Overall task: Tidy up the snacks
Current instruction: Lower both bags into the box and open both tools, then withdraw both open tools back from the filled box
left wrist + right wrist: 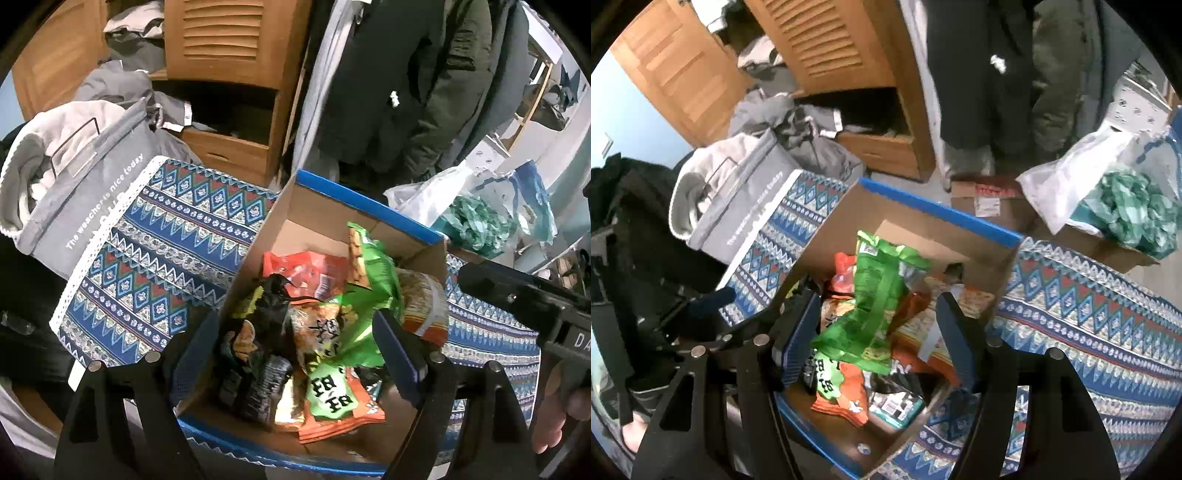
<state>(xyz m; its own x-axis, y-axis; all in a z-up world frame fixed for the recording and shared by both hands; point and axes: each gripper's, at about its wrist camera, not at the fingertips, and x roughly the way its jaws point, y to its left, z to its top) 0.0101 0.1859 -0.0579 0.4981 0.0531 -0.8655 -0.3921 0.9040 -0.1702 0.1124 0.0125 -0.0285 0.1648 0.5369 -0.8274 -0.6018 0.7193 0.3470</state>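
Room: messy bedroom, wooden wardrobe at the back, patterned blue cloth under everything
Box: one cardboard box full of snack bags, right below both tongs
Left tongs: wide open, holding nothing, black bag and green bag between the fingers
Right tongs: open too, green bag loose in the gap
Only right view: small brown carton beyond the box
Only left view: right tongs' handle and a hand
Count: one laundry basket, one plastic bag
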